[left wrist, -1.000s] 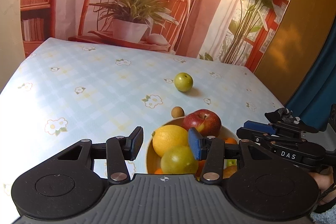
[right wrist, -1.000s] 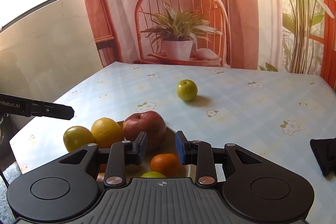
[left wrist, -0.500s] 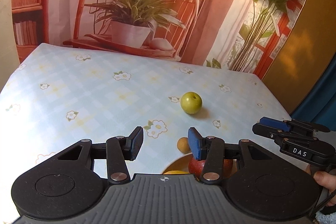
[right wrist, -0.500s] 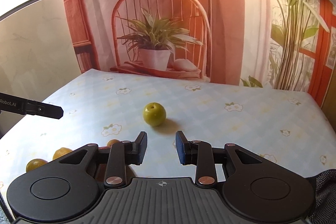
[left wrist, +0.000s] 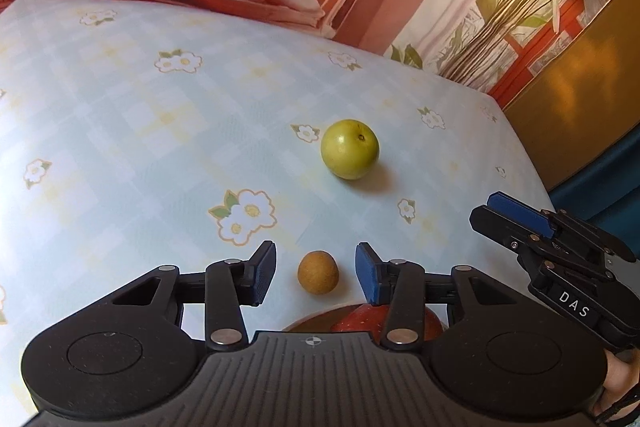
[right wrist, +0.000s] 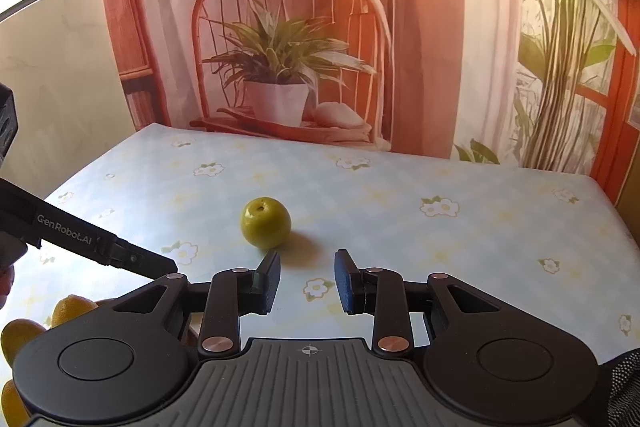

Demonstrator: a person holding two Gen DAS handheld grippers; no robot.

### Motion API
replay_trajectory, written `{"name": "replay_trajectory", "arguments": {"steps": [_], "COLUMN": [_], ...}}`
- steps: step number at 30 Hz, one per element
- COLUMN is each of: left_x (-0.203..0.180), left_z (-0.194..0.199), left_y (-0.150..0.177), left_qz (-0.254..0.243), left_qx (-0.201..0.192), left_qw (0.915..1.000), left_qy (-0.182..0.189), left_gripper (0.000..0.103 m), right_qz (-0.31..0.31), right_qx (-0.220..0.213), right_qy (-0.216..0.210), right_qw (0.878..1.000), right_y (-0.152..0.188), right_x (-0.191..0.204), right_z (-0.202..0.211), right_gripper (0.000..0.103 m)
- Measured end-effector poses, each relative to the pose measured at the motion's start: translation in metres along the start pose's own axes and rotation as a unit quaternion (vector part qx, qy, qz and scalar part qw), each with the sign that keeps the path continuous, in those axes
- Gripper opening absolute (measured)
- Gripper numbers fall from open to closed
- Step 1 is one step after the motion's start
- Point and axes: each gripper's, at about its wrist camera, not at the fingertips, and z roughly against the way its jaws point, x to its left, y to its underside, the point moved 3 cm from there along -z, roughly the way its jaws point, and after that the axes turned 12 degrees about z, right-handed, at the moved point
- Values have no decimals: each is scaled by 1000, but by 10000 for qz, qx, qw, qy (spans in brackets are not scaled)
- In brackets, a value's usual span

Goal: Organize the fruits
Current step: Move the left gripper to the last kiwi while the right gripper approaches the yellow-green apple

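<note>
Green fruit [left wrist: 349, 149] glossy, smooth; small brown fruit [left wrist: 318, 272] matt, rough; tablecloth [left wrist: 120, 131] smooth.

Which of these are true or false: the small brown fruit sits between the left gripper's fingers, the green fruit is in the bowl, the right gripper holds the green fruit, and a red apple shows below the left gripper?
1. The small brown fruit lies between the left gripper fingers. True; the jaws are closing, pads not yet touching it.
2. The green fruit is in the bowl. False; it rests on the tablecloth.
3. The right gripper holds the green fruit. False; it is empty, the fruit lies beyond it.
4. A red apple shows below the left gripper. True.
</note>
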Motion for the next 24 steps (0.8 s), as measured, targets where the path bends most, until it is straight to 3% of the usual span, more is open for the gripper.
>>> {"name": "replay_trajectory", "arguments": {"steps": [14, 17, 24], "left_x": [-4, -3, -1], "left_z": [-27, -28, -19], "left_y": [0, 0, -2], "left_qz": [-19, -67, -47], "left_qx": [468, 455, 179], "left_qw": [9989, 9989, 9998], "left_qy": [-46, -116, -88], "left_gripper": [37, 27, 26], "right_qz": [-40, -55, -5], "right_qx": [68, 85, 129], "right_qy": [-96, -121, -191], "right_qw": [9999, 9999, 9997], "right_y": [4, 5, 5], "right_x": [-1, -1, -1], "right_z": [-11, -12, -17], "right_gripper": [29, 29, 29]}}
